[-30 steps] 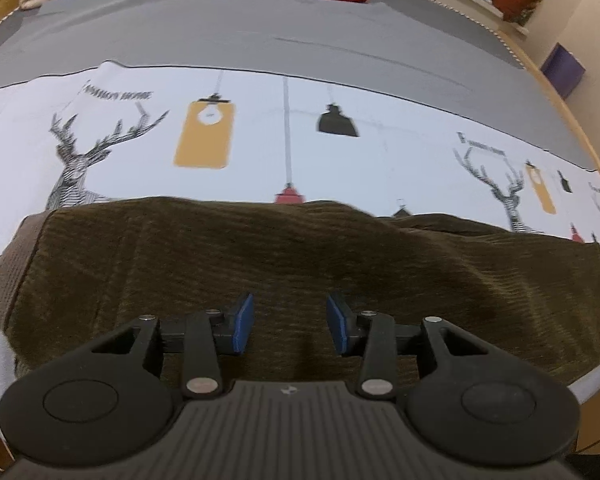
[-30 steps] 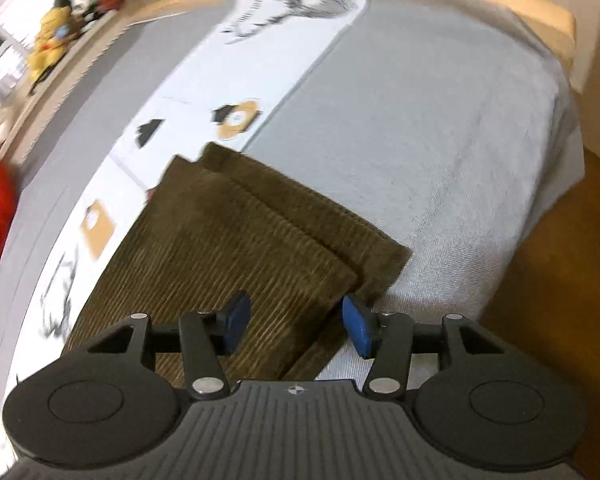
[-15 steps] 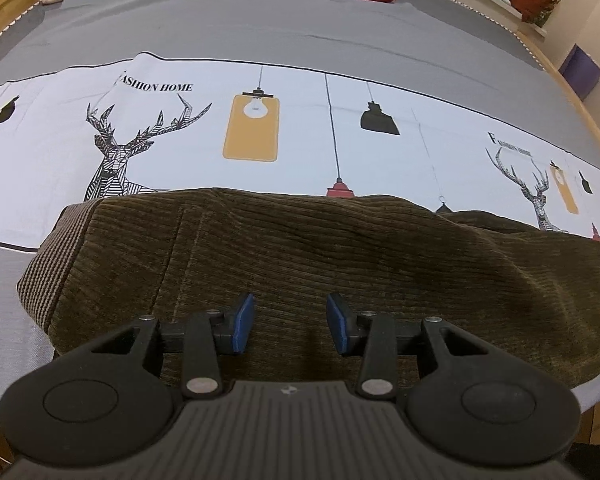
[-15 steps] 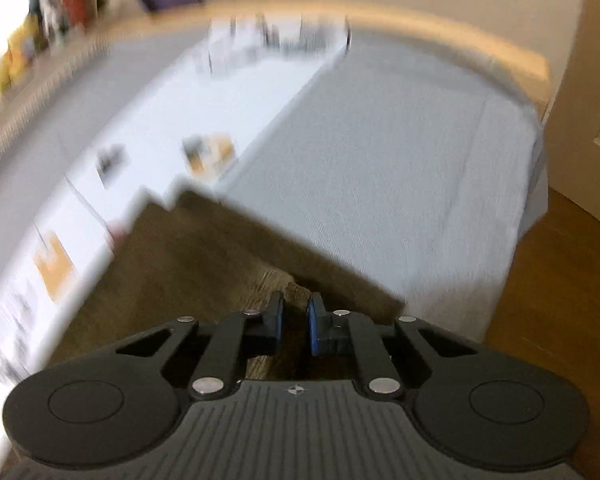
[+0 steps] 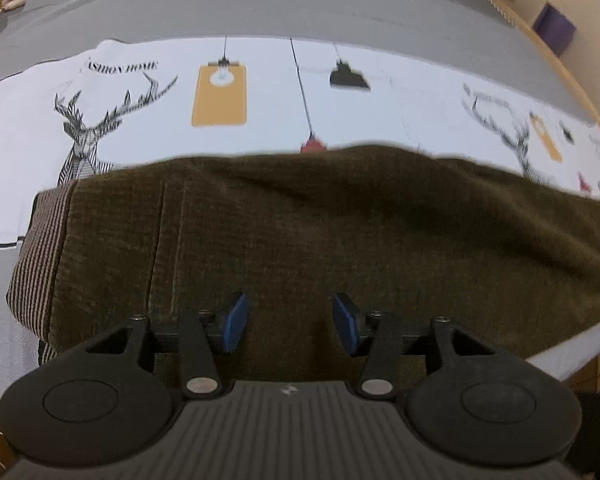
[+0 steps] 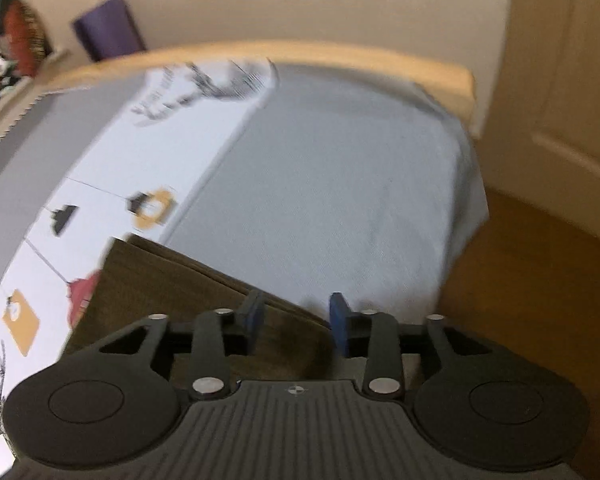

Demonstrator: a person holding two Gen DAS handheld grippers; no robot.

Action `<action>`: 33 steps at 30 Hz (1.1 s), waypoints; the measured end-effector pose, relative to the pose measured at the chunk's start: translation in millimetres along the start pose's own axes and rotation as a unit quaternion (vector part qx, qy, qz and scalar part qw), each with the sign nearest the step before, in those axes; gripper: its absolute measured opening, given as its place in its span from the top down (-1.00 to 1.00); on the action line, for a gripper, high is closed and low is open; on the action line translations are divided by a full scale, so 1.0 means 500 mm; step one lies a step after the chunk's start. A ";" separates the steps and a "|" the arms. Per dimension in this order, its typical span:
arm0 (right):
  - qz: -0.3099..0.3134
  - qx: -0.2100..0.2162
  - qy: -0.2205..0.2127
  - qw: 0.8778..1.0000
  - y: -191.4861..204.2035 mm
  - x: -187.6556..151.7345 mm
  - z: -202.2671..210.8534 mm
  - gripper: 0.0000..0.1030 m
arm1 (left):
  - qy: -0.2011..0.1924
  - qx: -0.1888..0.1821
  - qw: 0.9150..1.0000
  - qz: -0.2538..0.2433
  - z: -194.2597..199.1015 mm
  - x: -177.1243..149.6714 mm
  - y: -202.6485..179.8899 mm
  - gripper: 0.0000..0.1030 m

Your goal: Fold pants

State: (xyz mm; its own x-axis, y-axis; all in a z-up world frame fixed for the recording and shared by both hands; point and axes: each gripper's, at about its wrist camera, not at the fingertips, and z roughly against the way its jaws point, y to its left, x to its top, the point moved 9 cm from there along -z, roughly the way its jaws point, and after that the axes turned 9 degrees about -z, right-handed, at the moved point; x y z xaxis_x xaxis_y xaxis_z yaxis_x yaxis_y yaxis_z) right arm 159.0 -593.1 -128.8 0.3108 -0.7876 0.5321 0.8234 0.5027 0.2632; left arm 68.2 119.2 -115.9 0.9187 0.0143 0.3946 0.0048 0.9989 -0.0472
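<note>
**Both grippers open above the pants**

The pants (image 5: 320, 236), dark olive corduroy, lie flat across the near edge of the bed (image 5: 260, 4), over a white printed sheet (image 5: 148, 120). Their striped waistband (image 5: 40, 248) is at the left end. The left gripper (image 5: 287, 322) is spread wide over the cloth, gripping nothing. The right gripper (image 6: 296, 320) is also parted, over the pants' (image 6: 172, 280) right end, where the hem meets grey bedding (image 6: 340, 200). This view is blurred.
</note>
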 end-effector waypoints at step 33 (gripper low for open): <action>0.146 0.085 0.196 0.966 0.498 -0.418 -0.003 0.68 | -0.006 0.018 0.999 -0.030 0.012 0.009 0.038 -0.14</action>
State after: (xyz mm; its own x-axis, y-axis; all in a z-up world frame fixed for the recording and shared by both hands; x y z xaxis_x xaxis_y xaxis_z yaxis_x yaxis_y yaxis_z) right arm 299.6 -304.0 -175.6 0.7014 -0.6608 0.2671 0.5937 0.7490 0.2941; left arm 70.0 138.4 -109.4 0.9127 -0.0446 0.4061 0.0446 0.9990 0.0096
